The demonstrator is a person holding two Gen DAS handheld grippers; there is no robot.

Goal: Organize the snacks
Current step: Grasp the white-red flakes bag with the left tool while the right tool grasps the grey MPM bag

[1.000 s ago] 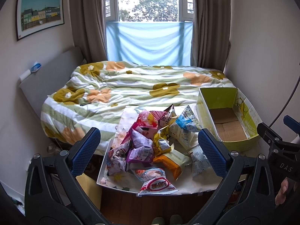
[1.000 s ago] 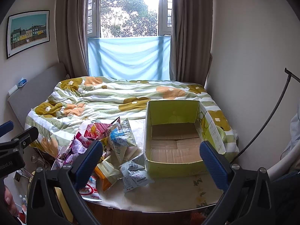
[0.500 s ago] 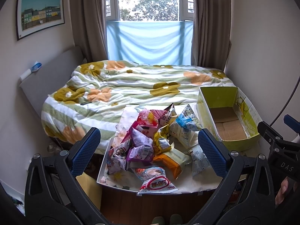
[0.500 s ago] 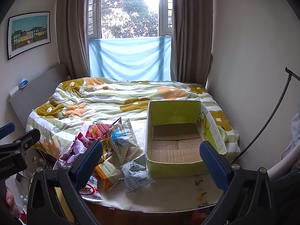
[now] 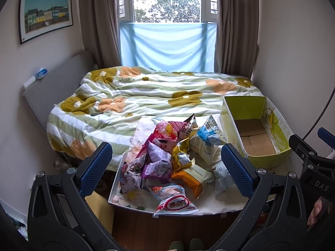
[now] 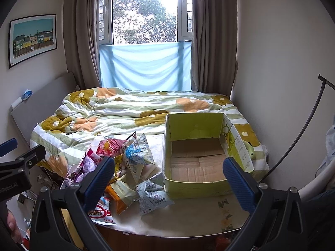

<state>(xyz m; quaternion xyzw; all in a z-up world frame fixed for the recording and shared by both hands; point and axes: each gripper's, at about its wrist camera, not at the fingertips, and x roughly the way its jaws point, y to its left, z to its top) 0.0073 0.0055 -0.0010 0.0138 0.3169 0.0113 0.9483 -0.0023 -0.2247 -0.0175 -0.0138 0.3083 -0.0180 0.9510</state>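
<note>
A pile of snack bags (image 5: 167, 156) lies on a white table at the foot of the bed; it also shows in the right wrist view (image 6: 125, 171). An empty green cardboard box (image 5: 257, 129) stands to the right of the pile, also in the right wrist view (image 6: 199, 152). My left gripper (image 5: 166, 167) is open and empty, held above and in front of the pile. My right gripper (image 6: 168, 174) is open and empty, in front of the box's near wall.
The table's front edge (image 5: 188, 213) runs just below the bags. A bed with a flowered duvet (image 5: 146, 96) lies behind. A wall is close on the right (image 6: 282, 83). A black cable (image 6: 303, 129) arcs at the right.
Both views have shifted slightly; the grippers have edged a little closer to the table. Nothing was taken hold of.
</note>
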